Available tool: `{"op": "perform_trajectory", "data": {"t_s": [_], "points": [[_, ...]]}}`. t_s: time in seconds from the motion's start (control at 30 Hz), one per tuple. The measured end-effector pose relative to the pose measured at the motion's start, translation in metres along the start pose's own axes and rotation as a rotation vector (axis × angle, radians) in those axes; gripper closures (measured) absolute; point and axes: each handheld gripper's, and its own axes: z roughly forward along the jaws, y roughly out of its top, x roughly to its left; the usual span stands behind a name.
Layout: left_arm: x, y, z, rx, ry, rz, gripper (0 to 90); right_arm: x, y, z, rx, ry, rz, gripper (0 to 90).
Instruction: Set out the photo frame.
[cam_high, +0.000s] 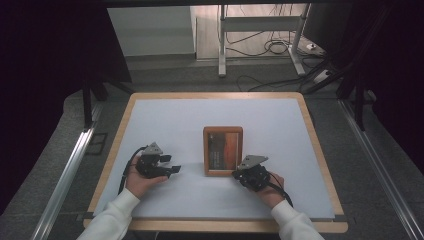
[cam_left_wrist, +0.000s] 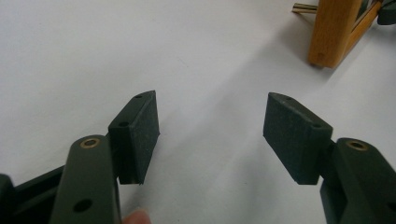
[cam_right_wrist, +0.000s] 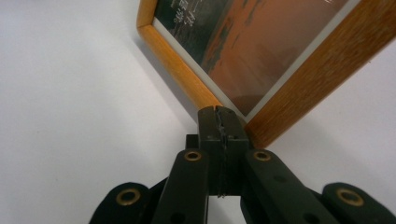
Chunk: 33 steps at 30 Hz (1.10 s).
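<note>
A wooden picture frame (cam_high: 223, 150) holding a dark orange picture lies flat on the white table top (cam_high: 200, 115), near the middle. My left gripper (cam_high: 172, 169) rests on the white surface to the frame's left, well apart from it, open with nothing between its pads (cam_left_wrist: 137, 135). From the left gripper view, a corner of the frame (cam_left_wrist: 334, 28) shows at the top right. My right gripper (cam_high: 239, 173) sits at the frame's near right corner. Its jaws are shut together, and the tips (cam_right_wrist: 219, 114) press against the corner of the frame (cam_right_wrist: 261, 46).
The white surface has a wooden rim (cam_high: 115, 145) on all sides. Beyond the far edge are grey floor, a metal desk leg (cam_high: 222, 45) and loose cables (cam_high: 272, 47). Metal rails (cam_high: 65, 175) run along both sides of the table.
</note>
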Motion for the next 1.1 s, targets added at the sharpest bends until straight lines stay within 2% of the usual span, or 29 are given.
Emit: {"op": "perform_trajectory", "data": {"t_s": [0.3, 0.53, 0.93, 1.03, 1.1], "points": [[0.000, 0.000, 0.000, 0.000, 0.001, 0.000, 35.3, 0.000, 0.000, 0.000, -0.002, 0.006, 0.002, 89.9], [0.001, 0.000, -0.001, -0.003, 0.005, -0.005, 35.3, 0.003, 0.001, -0.012, -0.045, 0.012, -0.005, 89.9], [0.001, 0.001, -0.003, -0.014, 0.011, -0.003, 35.4, -0.017, -0.012, -0.035, -0.089, -0.036, 0.068, 89.8], [0.000, 0.001, -0.005, -0.022, 0.012, -0.005, 35.3, -0.022, -0.019, -0.038, -0.091, -0.047, 0.091, 86.2], [-0.002, 0.001, -0.006, -0.024, 0.012, -0.004, 35.3, -0.026, -0.024, -0.041, -0.083, -0.070, 0.096, 77.0]]}}
